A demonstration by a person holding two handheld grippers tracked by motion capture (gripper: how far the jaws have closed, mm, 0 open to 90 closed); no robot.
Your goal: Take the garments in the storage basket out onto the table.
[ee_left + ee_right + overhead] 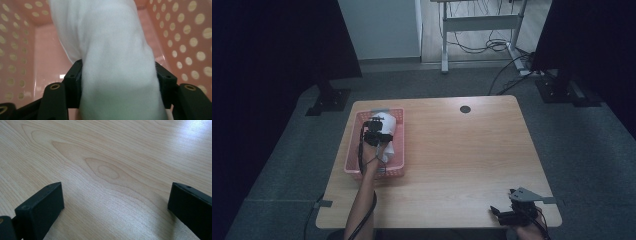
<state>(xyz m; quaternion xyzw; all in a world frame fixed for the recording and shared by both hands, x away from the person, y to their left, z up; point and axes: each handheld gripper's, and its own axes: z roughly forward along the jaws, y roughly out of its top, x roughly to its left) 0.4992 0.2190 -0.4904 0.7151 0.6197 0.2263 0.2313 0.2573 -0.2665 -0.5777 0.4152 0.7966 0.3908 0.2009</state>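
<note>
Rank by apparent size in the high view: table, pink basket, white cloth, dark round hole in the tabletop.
1. table
2. pink basket
3. white cloth, partly hidden by the left gripper gripping it
4. dark round hole

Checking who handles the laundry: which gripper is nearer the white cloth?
Left. The left gripper is shut on the white cloth in the pink basket; the right gripper rests far off.

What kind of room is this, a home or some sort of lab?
Probably a lab or recording workspace: a bare wooden table on grey carpet, dark curtains at both sides, and loose cables under a desk frame behind.
</note>
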